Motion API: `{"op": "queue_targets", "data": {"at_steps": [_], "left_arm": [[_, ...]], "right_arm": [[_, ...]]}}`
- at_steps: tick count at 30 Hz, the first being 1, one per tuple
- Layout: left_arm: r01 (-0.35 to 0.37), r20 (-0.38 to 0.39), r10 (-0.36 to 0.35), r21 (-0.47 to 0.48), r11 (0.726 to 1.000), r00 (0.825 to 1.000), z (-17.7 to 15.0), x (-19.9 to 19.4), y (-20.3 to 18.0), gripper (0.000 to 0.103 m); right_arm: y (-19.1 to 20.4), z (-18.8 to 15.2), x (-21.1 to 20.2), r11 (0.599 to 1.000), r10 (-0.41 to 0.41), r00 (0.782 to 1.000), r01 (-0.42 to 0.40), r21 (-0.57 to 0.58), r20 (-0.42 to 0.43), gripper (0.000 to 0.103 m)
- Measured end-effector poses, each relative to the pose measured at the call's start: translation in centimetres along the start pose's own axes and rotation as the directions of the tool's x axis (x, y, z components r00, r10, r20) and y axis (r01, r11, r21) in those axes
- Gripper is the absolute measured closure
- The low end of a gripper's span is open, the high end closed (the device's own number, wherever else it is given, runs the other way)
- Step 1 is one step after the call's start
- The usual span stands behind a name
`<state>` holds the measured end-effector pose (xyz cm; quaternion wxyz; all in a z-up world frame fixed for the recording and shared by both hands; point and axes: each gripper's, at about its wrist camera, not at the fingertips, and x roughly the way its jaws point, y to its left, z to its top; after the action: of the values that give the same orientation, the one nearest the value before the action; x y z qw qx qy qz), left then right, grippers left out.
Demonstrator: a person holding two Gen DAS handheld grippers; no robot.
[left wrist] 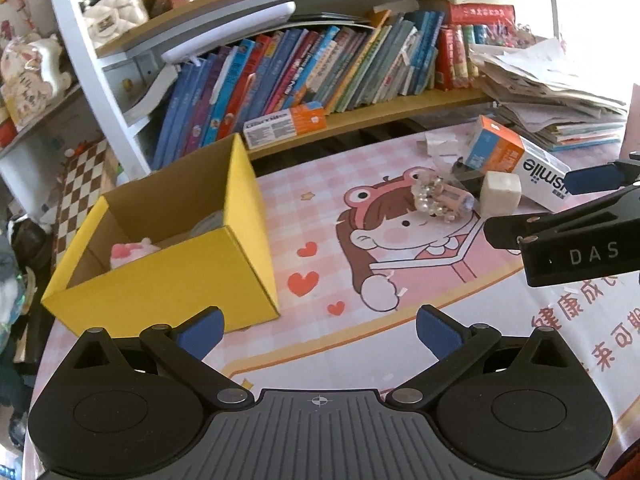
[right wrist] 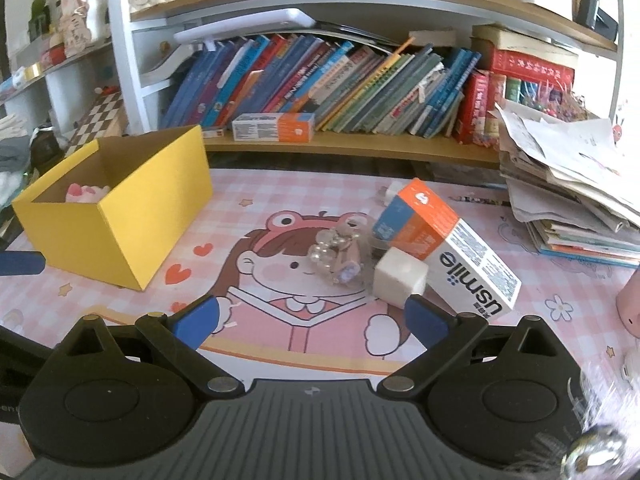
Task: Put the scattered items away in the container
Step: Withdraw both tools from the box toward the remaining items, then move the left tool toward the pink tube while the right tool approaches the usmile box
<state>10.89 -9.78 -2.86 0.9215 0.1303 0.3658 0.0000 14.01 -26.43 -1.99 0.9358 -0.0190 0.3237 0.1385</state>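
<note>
A yellow cardboard box (left wrist: 168,276) (right wrist: 120,216) stands open on the pink desk mat (left wrist: 400,320) (right wrist: 304,336), with a pink plush (left wrist: 128,252) (right wrist: 86,192) inside. Scattered at the mat's right: a pearl hair clip (left wrist: 436,198) (right wrist: 336,252), a white cube (left wrist: 500,192) (right wrist: 400,276) and an orange-and-white usmile box (left wrist: 516,160) (right wrist: 452,248). My left gripper (left wrist: 318,330) is open and empty, near the yellow box's front corner. My right gripper (right wrist: 312,318) is open and empty, just short of the clip and cube; it also shows in the left wrist view (left wrist: 568,208).
A bookshelf (right wrist: 340,92) full of books runs along the back, with a second toothpaste box (left wrist: 286,124) (right wrist: 276,127) on its lower board. A stack of papers and books (left wrist: 560,92) (right wrist: 572,184) sits at the right. A pink object (right wrist: 630,308) lies at the far right edge.
</note>
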Motion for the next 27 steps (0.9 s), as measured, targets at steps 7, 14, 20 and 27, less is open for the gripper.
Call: {"op": "queue_targets", "data": {"at_steps": [7,14,20,27], "left_arm": [[0.01,-0.006,-0.01,0.016,1.0,1.0,1.0,1.2,-0.6,0.0],[0.048,-0.011,-0.047,0.054,0.997,0.999,1.5,2.5,-1.8,0.0],[0.069,0.003,-0.069,0.084,0.994,0.998,2.4,3.8,-2.9,0.0],[0.09,0.006,-0.092,0.123,0.988,0.996,3.2,5.3,-3.8,0.0]], "right_arm": [[-1.6,0.3,0.7,0.999,-0.037,0.999,0.037,0.024,0.001,0.003],[-3.4,0.8,1.5,0.996,-0.08,0.997,0.08,0.04,0.009,0.003],[-4.9,1.4,2.3,0.991,-0.122,0.992,0.121,0.057,0.014,0.003],[-5.7,1.6,2.9,0.988,-0.149,0.989,0.147,0.051,0.024,0.003]]}}
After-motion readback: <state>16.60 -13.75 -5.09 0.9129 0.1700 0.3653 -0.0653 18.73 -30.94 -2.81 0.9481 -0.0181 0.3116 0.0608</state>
